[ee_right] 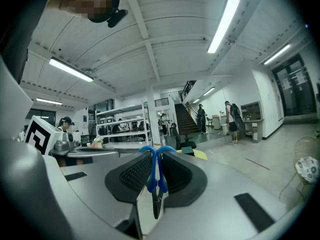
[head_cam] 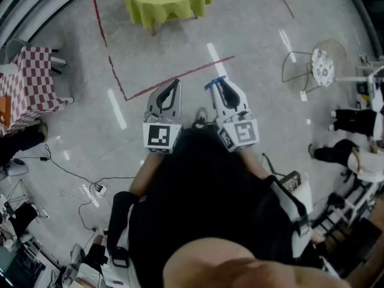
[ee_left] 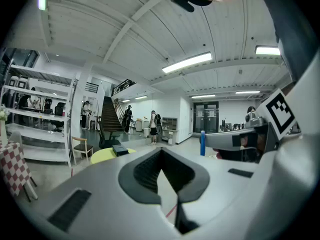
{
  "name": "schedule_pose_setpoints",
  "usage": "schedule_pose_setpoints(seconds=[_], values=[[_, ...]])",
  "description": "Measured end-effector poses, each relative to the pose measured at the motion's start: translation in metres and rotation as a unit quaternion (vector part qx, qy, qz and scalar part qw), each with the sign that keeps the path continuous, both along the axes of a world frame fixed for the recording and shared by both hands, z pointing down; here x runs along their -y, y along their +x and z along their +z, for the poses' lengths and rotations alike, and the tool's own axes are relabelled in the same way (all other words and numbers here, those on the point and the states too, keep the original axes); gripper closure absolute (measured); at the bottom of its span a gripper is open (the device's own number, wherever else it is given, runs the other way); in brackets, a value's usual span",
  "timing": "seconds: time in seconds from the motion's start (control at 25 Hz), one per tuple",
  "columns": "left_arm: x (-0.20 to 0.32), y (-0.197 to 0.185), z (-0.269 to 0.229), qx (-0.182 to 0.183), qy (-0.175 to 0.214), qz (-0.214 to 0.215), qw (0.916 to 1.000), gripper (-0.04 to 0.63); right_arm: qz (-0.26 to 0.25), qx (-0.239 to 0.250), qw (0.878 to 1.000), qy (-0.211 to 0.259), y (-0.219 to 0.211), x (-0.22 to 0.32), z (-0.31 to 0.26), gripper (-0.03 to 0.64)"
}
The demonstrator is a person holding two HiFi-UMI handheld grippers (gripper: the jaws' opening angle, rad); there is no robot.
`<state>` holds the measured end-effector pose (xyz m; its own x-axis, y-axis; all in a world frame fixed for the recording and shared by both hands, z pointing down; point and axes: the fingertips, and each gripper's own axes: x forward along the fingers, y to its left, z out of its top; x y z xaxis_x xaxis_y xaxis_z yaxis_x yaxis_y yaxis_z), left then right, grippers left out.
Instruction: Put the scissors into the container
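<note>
The picking-up looks done and this is the carry. The left gripper (ee_left: 161, 156) plays no part: its jaws are closed tip to tip with nothing between them. The right gripper (ee_right: 156, 160) has the scissors (ee_right: 155, 176), its jaws clamped on them just below the blue handle loops. The loops poke out past the tips and the dark blades run back between the jaws.

I can't pick out a container in any view. A yellow table (head_cam: 144, 8) well ahead carries a dark box, but whether that is the target I cannot tell. So the next move, as I judge it, is to find the container and walk the right gripper over to it. There the scissors should be tipped blades-down above the opening and the jaws parted only once they hang inside the rim. The clamp is narrow and near the handles, so the scissors could pivot on the way.

Both grippers are held close in front of the person's body, side by side and near each other, left beside right. They point forward and roughly level, over bare floor (head_cam: 258, 35) rather than any surface. The person's forearms are drawn in at the sides.
</note>
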<state>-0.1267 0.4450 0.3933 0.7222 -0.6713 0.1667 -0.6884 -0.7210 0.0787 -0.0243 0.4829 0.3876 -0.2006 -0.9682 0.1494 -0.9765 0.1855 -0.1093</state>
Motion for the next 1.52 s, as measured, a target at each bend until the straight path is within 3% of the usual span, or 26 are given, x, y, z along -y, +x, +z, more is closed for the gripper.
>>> schedule_pose_setpoints(seconds=[0.72, 0.88, 1.32, 1.52], values=[[-0.011, 0.023, 0.007, 0.007, 0.000, -0.003, 1.0000, 0.603, -0.002, 0.032, 0.999, -0.001, 0.030, -0.011, 0.007, 0.548], [-0.015, 0.038, 0.007, -0.005, -0.010, -0.017, 0.9998, 0.603, -0.008, 0.028, 1.000, -0.004, 0.046, -0.015, 0.007, 0.548], [-0.023, 0.086, -0.005, -0.018, 0.007, -0.053, 0.9984, 0.603, -0.040, 0.025, 0.999, 0.000, 0.097, -0.016, 0.010, 0.548], [-0.015, 0.094, 0.006, -0.006, 0.001, -0.061, 0.9981, 0.603, -0.048, 0.030, 0.998, 0.005, 0.106, -0.006, 0.014, 0.548]])
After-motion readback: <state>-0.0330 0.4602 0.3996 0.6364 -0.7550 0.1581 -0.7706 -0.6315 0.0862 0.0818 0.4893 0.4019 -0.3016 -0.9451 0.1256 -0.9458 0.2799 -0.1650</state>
